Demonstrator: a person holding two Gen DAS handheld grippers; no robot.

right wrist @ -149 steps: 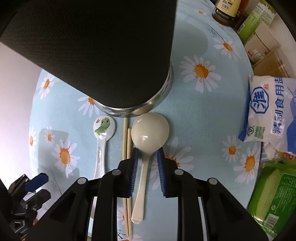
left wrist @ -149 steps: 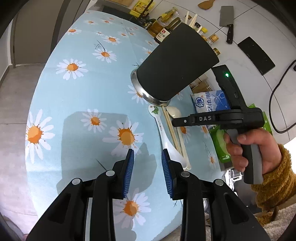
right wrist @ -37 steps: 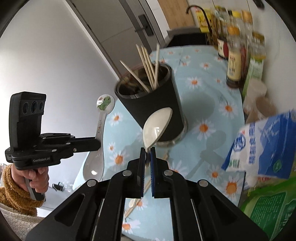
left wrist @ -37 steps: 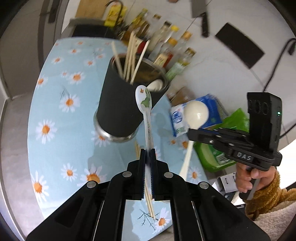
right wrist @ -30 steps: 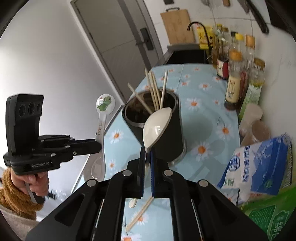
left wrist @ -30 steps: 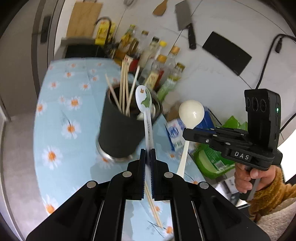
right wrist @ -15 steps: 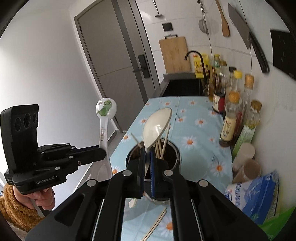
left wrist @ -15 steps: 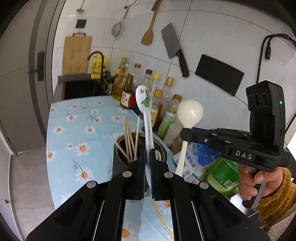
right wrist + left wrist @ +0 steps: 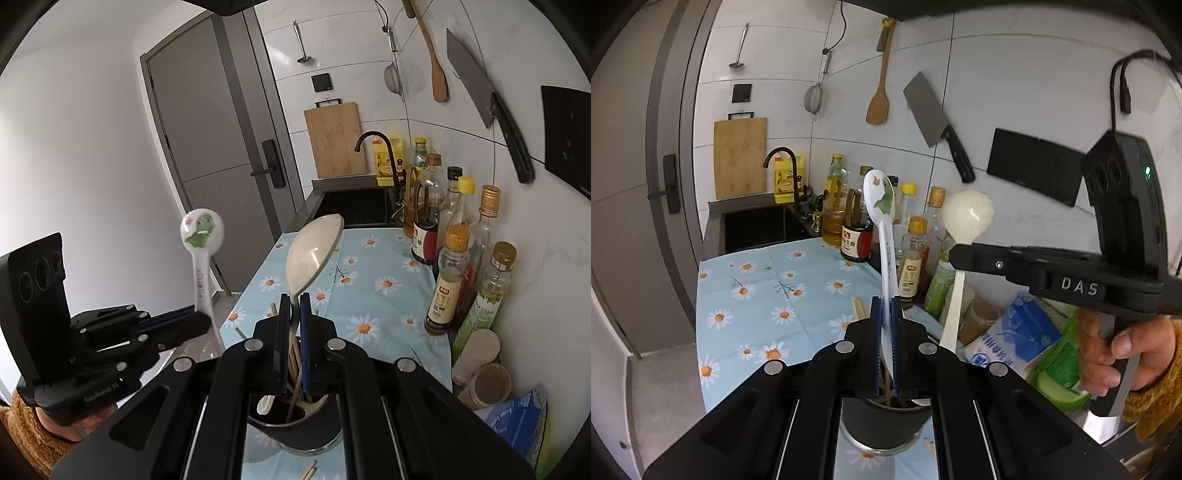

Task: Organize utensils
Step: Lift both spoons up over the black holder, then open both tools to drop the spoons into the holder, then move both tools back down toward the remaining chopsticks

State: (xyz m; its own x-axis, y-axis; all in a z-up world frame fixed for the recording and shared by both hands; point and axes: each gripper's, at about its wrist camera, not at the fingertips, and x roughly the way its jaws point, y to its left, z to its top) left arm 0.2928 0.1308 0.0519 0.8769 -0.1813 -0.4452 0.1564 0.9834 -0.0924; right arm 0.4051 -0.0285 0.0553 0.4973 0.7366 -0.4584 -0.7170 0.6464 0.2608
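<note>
My left gripper (image 9: 885, 306) is shut on the handle of a white spoon with a green dinosaur print (image 9: 879, 199), held upright. My right gripper (image 9: 294, 306) is shut on the handle of a cream spoon (image 9: 314, 251), bowl up. Both spoons hang over the black utensil holder (image 9: 295, 424), which stands on the daisy tablecloth (image 9: 373, 295) and holds chopsticks and a white spoon. The left wrist view shows the right gripper (image 9: 955, 254) with the cream spoon (image 9: 967, 218) to the right. The right wrist view shows the left gripper (image 9: 205, 319) with the dinosaur spoon (image 9: 202, 229) to the left.
Loose chopsticks (image 9: 308, 472) lie on the cloth by the holder. Sauce bottles (image 9: 447, 280) line the wall on the right, with paper cups (image 9: 480, 369) and a blue salt bag (image 9: 1015, 339) nearer. A sink (image 9: 354, 206) and a cutting board (image 9: 334, 140) are at the far end.
Both grippers have risen and tipped upward with their spoons. The black holder has slid from the middle of each view to below the fingers, and the wall now fills the background.
</note>
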